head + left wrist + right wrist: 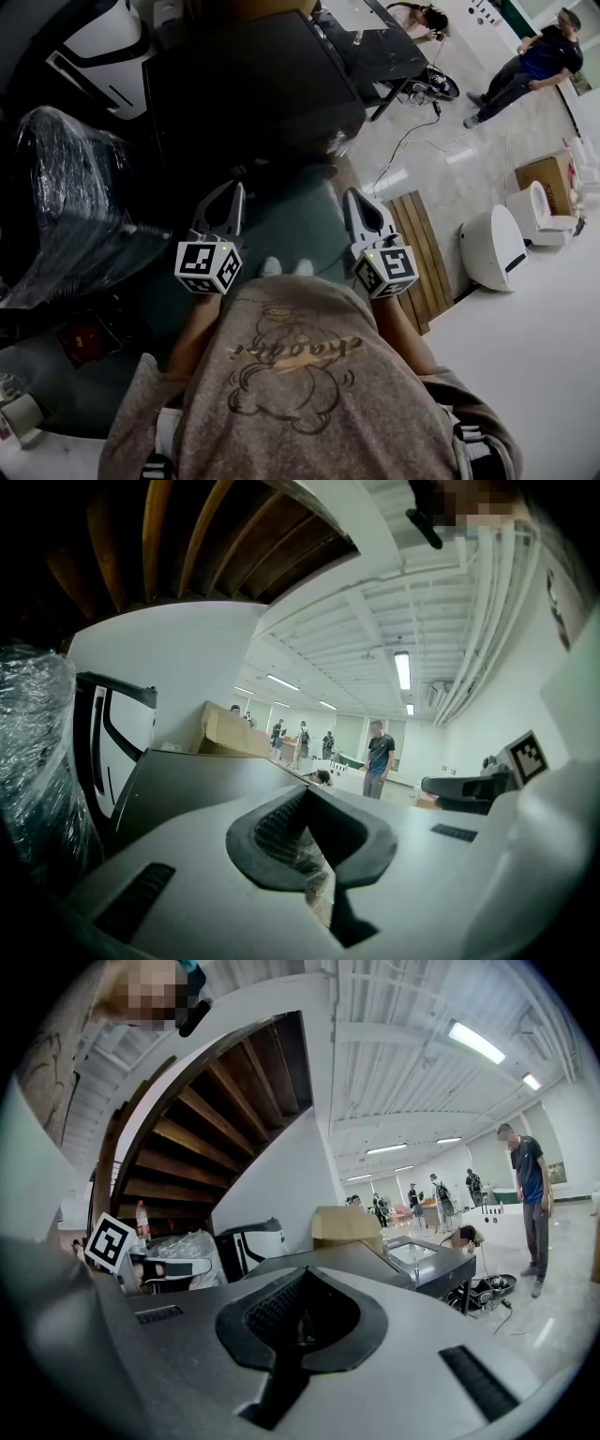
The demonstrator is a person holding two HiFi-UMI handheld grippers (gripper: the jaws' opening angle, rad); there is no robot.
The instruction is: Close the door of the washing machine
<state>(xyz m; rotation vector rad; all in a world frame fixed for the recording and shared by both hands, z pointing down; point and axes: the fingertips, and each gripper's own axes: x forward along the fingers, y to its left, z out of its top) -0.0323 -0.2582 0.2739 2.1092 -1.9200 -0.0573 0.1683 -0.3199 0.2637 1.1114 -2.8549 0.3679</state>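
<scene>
Well, my left gripper (234, 193) and right gripper (354, 199) hang off the washing machine (253, 94), jaws together, empty. Its door is unseen: shut already, or waiting.

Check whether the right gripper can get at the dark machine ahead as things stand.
Probably yes: only bare floor lies between the right gripper and the dark machine, though it must extend forward.

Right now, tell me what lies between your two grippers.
In the head view, only the tips of two white shoes on the dark greenish floor lie between the left gripper and the right gripper.
</scene>
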